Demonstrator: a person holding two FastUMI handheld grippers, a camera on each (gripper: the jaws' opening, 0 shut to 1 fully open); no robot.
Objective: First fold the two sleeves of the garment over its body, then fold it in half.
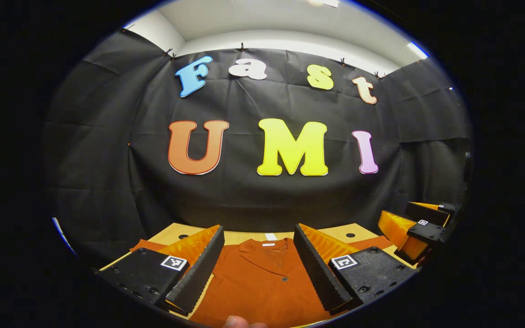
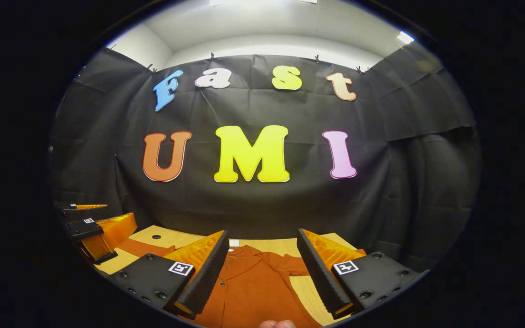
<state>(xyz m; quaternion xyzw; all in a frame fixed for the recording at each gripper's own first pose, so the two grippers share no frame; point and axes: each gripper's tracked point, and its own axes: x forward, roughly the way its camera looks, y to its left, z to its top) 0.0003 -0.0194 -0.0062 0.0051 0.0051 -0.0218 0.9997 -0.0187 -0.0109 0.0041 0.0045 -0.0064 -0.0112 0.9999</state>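
Garment (image 1: 262,282) apparently lies flat, collar toward wall.

Both claws (image 1: 259,262) (image 2: 262,269) wide apart, level

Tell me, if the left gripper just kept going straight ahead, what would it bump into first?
Probably the rust-orange buttoned shirt spread on the wooden table, near its collar; held higher, the black cloth wall behind. Depth is unclear.

black cloth wall (image 1: 253,200), wooden table (image 1: 244,237), white ceiling (image 1: 280,18)
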